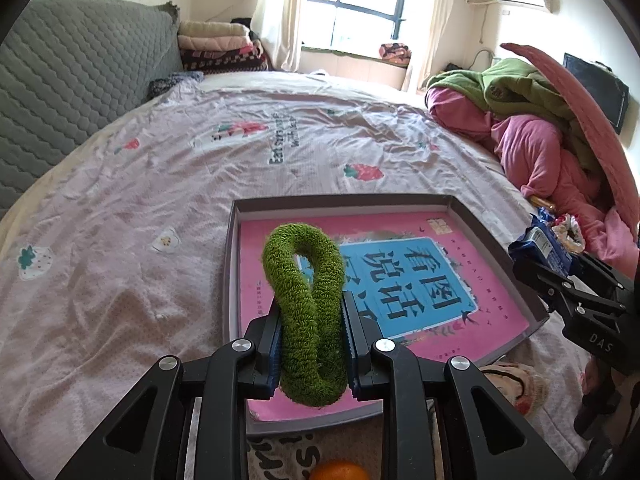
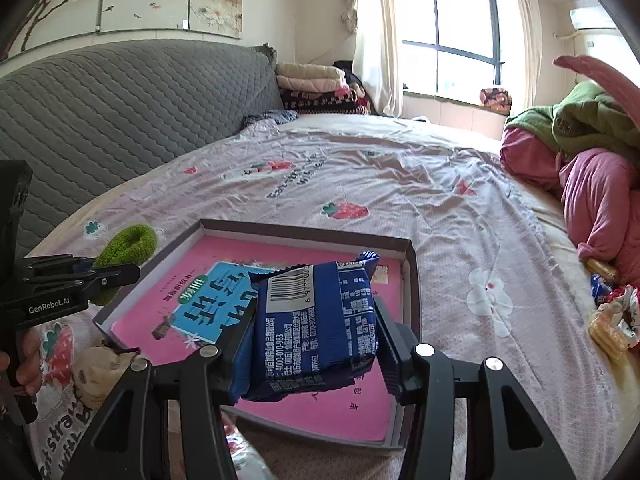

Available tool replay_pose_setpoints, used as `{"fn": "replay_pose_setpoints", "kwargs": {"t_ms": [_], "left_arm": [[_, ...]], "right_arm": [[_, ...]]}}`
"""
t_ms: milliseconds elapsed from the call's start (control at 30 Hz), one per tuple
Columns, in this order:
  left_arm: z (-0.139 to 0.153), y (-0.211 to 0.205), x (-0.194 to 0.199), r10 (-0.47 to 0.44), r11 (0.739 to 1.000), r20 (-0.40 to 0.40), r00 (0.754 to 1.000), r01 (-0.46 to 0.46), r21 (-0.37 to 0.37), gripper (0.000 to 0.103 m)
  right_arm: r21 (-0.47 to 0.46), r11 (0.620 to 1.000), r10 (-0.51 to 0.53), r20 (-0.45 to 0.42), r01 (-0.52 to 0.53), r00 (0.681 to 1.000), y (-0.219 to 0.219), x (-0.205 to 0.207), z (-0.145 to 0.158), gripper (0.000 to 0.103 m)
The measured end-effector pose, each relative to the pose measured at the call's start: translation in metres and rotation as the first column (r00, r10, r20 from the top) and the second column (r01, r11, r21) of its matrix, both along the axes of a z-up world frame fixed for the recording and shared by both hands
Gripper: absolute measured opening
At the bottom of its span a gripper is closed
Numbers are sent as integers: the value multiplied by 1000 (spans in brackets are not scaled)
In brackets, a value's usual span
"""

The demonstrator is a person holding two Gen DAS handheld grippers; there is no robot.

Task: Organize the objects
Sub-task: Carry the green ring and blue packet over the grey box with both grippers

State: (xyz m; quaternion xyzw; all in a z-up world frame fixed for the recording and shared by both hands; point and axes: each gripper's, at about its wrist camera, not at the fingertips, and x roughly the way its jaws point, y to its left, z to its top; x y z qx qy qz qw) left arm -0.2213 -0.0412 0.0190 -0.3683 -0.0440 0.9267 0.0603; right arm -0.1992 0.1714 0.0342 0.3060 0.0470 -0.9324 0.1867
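Two grippers hang over a shallow box on a bed, each already loaded. The left gripper (image 1: 310,344) is clamped on a green scrunchie (image 1: 306,300), squeezing the loop flat so that its long axis runs up and away from the jaws, its far end leaning over the near left corner of the box (image 1: 344,202). The right gripper (image 2: 312,344) is closed on a blue snack packet (image 2: 316,320), held with the barcode end pointing away toward the box's far wall.

A pink book (image 1: 492,316) lies flat in the box and covers nearly all of its floor. Both items sit above that cover, with the box directly below and slightly ahead of each gripper, so the coming move looks like a short lowering rather than a reach. In the right wrist view the left gripper (image 2: 80,280) stands at the box's left edge, with the scrunchie (image 2: 128,244) partly outside the rim. The packet sits squarely over the middle, so the right hand seems the better placed to release first.

Other small things lie on the bedsheet (image 1: 120,200) to the right, near a heap of pink and green bedding (image 2: 592,168).
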Motion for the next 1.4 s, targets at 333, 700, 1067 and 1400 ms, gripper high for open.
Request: {"fn": "replay_pose_setpoints", "kwargs": {"t_ms": [333,700,1067,1400], "left_arm": [[-26,5,-10,-31,999,70,997,30,23,26],[-39,10,-13,-44,999,125,991,40,29,26],[-48,12,-15,-46,999,146,988,44,22,27],[-49,14,-15,-47,999,148,988,46,8,27]], "right_arm": [[-18,1000,3,95,-2,995,7,-14,-25,52],[-22,1000,13,183,-9,983,6,-21,-45,52],[-7,1000,-1,199,2,980,5,-23,-51,52],[22,1000,0,194,-4,981,1,-22,-52,53]]}}
